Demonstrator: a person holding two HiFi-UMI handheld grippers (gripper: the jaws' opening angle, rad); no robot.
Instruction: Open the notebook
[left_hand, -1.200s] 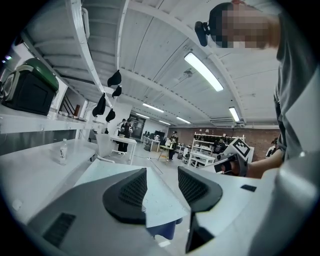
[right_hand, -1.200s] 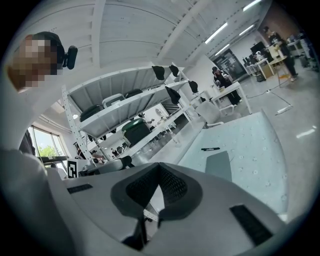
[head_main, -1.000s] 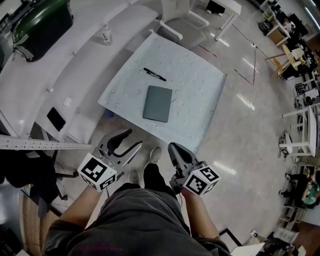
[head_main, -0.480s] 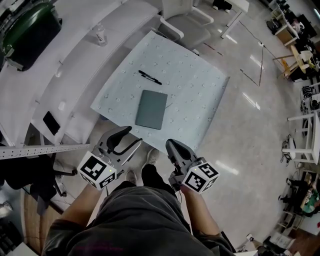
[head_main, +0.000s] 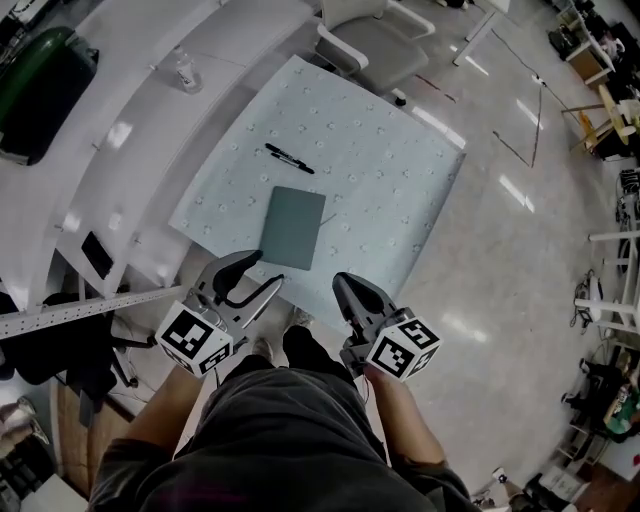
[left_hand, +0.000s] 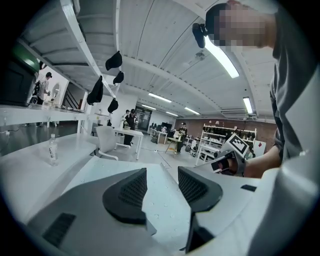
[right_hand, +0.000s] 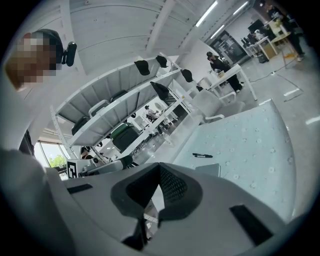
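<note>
Closed grey-green notebook (head_main: 292, 228) flat on the pale dotted table (head_main: 400, 180), toward its near-left part. 1 black pen (head_main: 289, 159) just beyond on the far side, not touching. Left gripper (head_main: 264, 272) on the near side of the notebook, jaws spread wide, nothing between. Right gripper (head_main: 341, 286) at the table's near edge, jaws pressed together, holding nothing.
</note>
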